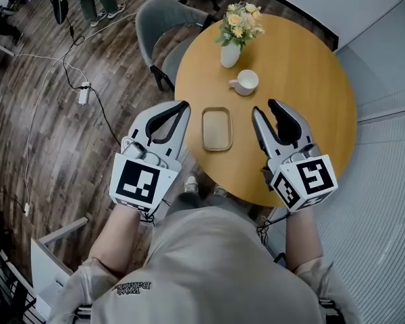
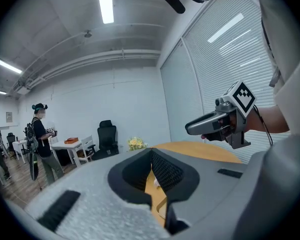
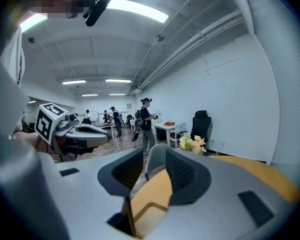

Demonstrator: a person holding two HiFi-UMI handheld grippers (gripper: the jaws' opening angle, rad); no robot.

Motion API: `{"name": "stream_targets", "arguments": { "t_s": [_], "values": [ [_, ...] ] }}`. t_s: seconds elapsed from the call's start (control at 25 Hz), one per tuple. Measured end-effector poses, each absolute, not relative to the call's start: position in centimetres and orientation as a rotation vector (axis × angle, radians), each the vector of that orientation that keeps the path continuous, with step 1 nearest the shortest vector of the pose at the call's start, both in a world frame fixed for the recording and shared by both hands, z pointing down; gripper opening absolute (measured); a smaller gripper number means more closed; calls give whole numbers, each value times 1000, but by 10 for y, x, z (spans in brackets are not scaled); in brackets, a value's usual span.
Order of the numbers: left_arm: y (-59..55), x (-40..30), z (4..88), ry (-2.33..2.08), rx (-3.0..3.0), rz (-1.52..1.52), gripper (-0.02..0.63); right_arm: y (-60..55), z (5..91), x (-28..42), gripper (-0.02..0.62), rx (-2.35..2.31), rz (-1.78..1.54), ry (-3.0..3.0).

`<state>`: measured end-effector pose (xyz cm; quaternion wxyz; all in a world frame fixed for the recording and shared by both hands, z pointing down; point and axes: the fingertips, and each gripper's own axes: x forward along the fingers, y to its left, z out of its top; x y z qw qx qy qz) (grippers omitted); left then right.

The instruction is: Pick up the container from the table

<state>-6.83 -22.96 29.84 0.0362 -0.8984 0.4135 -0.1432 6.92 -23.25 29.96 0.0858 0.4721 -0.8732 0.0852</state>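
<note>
Two grippers are hanging either side of the container, with the grasp not yet begun.
The container [image 1: 217,128], a shallow tan tray looking empty, is lying flat on the round table [image 1: 310,100] between the left gripper [image 1: 183,104] and the right gripper [image 1: 263,106], touching neither. The left jaws are meeting at their tips on nothing, while the right jaws are standing apart, empty. The next move is likely calling for parted jaws lowering over a rim. Beyond, a cup [image 1: 245,82] is showing only white inside, and a vase [image 1: 230,54] is holding flowers [image 1: 240,19].

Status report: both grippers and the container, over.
Left gripper shut, empty, left of container. Right gripper open, empty, right of it. Container flat on table, untouched. Cup beyond, not in the way.
</note>
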Motion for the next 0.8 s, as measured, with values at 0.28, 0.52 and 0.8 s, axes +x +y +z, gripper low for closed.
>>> {"name": "stream_targets", "arguments": {
  "t_s": [0.28, 0.52, 0.8],
  "values": [
    [-253, -70, 332, 1271, -2774, -566, 21, -253, 329, 61, 124, 1335, 260, -2534],
    [-268, -69, 361, 1278, -2801, -620, 21, -275, 376, 63, 124, 1293, 269, -2463],
    [-284, -68, 404, 1295, -2851, -682, 21, -295, 432, 67, 124, 1259, 353, -2403]
  ]
}}
